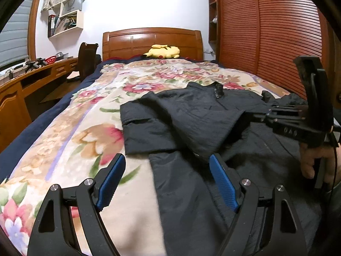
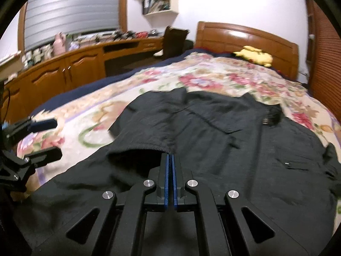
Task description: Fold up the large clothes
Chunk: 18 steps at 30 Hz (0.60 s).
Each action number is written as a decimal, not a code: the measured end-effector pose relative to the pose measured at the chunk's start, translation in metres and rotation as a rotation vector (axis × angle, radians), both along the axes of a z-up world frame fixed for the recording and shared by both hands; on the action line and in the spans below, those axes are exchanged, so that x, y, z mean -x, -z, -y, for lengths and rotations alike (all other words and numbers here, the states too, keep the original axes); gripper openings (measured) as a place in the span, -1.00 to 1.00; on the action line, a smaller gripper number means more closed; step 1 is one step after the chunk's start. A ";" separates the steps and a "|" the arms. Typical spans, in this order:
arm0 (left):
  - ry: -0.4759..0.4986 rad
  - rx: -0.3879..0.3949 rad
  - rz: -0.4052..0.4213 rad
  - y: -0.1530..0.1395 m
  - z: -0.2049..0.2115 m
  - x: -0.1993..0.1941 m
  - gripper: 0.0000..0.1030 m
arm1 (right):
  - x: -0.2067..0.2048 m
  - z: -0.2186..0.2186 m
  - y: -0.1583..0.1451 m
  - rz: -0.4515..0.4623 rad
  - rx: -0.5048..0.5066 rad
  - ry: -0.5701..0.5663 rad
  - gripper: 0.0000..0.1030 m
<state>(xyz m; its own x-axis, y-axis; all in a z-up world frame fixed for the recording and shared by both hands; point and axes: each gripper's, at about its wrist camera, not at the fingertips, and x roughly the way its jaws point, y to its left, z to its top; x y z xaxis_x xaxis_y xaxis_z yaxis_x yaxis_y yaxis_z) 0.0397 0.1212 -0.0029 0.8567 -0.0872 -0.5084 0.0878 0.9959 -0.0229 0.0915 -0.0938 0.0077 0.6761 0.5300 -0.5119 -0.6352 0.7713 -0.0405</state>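
Two blue-padded fingers of the left gripper (image 1: 165, 181) stand wide apart in the left wrist view, with nothing between them, poised over a bed (image 1: 64, 115) spread with a floral blanket (image 1: 89, 132) in a small bedroom. A wooden headboard (image 1: 152, 42) closes the far end, a yellow plush toy (image 1: 163, 52) lying before it. A louvred wooden wardrobe (image 1: 266, 32) runs along the right side of the bed; a wooden desk (image 1: 25, 85) and a dark chair (image 1: 87, 61) line the left, under white wall shelves (image 1: 64, 10). A dark jacket (image 1: 191, 123) lies on the near right part of the blanket, one sleeve folded across its body, the collar toward the headboard. Bare blanket stays free to its left and beyond it. At the right edge a hand (image 1: 315, 162) carries the right gripper (image 1: 266, 95), seen from the side.

In the right wrist view, the right gripper (image 2: 170, 156) has its blue pads pressed together at the cuff edge of the folded sleeve; whether cloth is pinched between them cannot be told. The jacket fills the foreground, wrinkled, a pocket flap visible on its right. The left gripper's fingers (image 2: 44, 123) hang apart at the left edge, over the blanket. A shuttered window (image 2: 72, 10) stands above the desk.
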 end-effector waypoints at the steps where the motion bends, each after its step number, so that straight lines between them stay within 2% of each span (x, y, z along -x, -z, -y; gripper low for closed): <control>1: 0.007 0.002 0.002 -0.001 0.003 0.000 0.59 | 0.003 0.008 -0.002 0.005 -0.012 0.015 -0.95; 9: 0.045 -0.015 0.041 -0.014 0.029 0.004 0.59 | 0.035 0.062 -0.014 0.061 -0.055 0.124 -0.95; 18: 0.071 -0.011 0.066 -0.029 0.046 0.008 0.59 | 0.053 0.111 -0.009 0.067 -0.033 0.292 -0.95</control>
<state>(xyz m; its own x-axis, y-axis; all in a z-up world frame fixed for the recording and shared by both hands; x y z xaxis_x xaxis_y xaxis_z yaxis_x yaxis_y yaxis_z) 0.0318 0.0750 0.0257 0.8803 -0.1431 -0.4523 0.1587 0.9873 -0.0034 0.0380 -0.2046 0.0170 0.8342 0.3239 -0.4463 -0.3832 0.9225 -0.0469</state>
